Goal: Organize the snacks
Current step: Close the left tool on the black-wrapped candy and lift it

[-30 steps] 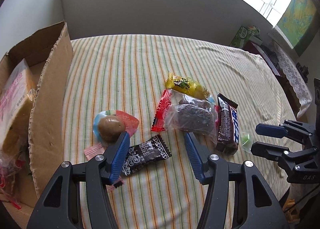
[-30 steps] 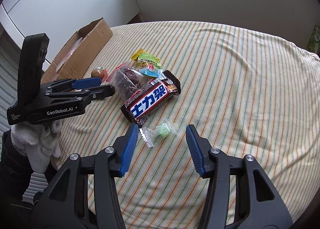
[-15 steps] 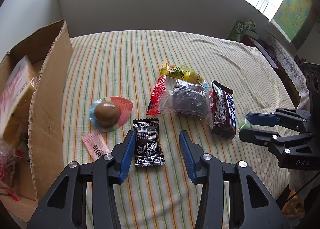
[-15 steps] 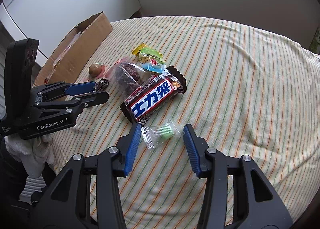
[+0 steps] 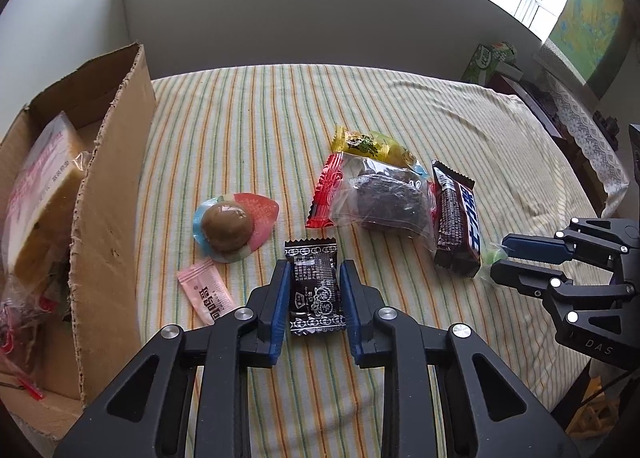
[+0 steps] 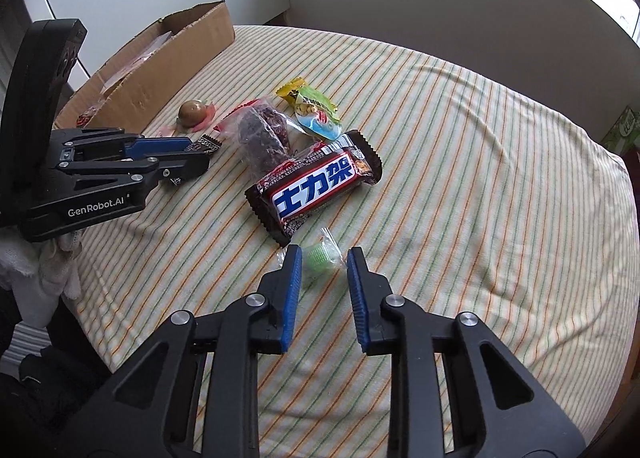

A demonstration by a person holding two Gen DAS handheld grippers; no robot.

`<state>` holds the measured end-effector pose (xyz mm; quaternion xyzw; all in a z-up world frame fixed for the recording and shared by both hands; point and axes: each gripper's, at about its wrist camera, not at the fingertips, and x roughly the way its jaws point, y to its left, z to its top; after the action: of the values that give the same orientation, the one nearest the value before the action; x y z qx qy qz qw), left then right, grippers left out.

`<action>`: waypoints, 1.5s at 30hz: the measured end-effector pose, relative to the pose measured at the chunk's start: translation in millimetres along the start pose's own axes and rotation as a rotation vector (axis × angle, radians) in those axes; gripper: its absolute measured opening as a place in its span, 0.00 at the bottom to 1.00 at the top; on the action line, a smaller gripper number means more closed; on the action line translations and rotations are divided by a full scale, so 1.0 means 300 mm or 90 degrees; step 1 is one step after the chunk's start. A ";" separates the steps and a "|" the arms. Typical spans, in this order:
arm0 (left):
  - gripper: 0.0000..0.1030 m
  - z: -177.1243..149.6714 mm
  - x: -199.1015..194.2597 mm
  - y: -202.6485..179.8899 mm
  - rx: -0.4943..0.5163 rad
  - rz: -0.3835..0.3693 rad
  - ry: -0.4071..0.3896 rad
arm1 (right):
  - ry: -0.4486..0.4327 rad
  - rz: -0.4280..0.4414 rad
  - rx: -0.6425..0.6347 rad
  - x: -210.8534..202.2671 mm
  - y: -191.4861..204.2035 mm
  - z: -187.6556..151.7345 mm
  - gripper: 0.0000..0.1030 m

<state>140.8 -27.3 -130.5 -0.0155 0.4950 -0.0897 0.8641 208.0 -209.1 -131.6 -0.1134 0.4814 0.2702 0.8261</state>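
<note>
- Cardboard box point(image 5: 112, 186): stands at the left edge of the striped cloth point(image 5: 248, 130); holds a few bagged snacks already, a pink-printed packet point(image 5: 38, 178) among them. Count inside cannot be told.
- Left gripper point(image 5: 314, 290): jaws have just been closing; pads flank a small black sachet point(image 5: 314, 290) and appear to press its sides. It still lies on the cloth.
- Right gripper point(image 6: 322, 270): jaws have just been closing; pinching a green candy in clear wrap point(image 6: 318, 258), still on the cloth.
- Loose, awaiting sorting: brown domed sweet point(image 5: 226, 228) on coloured foil, pink sachet point(image 5: 206, 292), yellow packet point(image 5: 372, 144), clear bag of dark pieces point(image 5: 380, 198), chocolate bar point(image 5: 456, 218).
- Status, judged: early to midway. Two pieces gripped but unlifted; five untouched; the box looks the likely destination.
</note>
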 end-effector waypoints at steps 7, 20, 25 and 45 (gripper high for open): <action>0.22 -0.013 -0.035 -0.010 0.000 -0.006 -0.011 | -0.004 0.014 -0.014 -0.040 0.016 -0.005 0.12; 0.23 -0.033 -0.013 -0.025 0.010 0.026 -0.014 | -0.006 -0.047 -0.035 0.028 0.057 -0.023 0.36; 0.23 -0.051 -0.010 -0.027 -0.009 0.032 -0.045 | -0.028 -0.066 -0.041 0.025 0.088 -0.038 0.24; 0.22 -0.086 -0.059 -0.004 0.039 -0.035 -0.067 | -0.046 -0.084 0.017 -0.003 0.083 -0.064 0.20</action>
<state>109.8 -23.9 -128.5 -0.0074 0.4449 -0.1276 0.8864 179.7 -197.4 -138.9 -0.1241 0.4465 0.2125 0.8603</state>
